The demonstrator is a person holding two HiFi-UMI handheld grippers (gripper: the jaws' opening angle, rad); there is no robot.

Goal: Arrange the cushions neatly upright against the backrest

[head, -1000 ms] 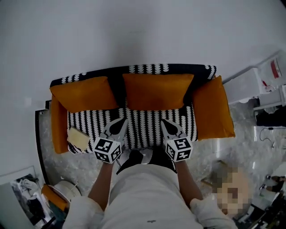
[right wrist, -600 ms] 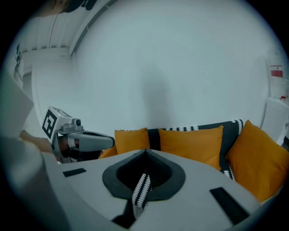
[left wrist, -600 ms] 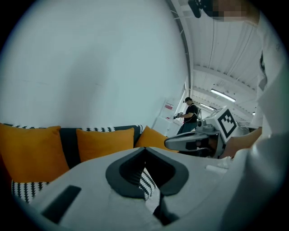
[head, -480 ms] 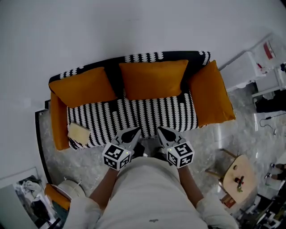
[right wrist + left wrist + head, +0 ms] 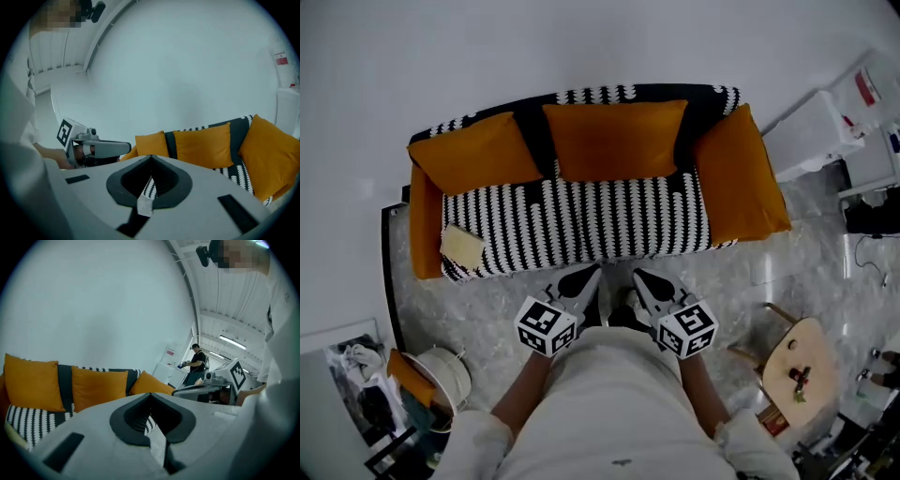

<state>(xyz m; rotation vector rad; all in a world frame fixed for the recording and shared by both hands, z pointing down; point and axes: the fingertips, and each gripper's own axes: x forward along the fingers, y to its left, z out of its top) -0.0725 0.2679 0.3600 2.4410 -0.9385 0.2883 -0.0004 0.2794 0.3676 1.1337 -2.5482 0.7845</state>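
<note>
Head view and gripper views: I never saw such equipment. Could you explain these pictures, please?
A person stands before a striped sofa, holding a two-jaw tool in each hand: the left gripper and the right gripper. The downward picture comes from a camera on the person's head; the other two from cameras riding on the grippers. Both grippers are shut and empty. Orange cushions lean on the backrest; a small pale thing lies on the seat.
</note>
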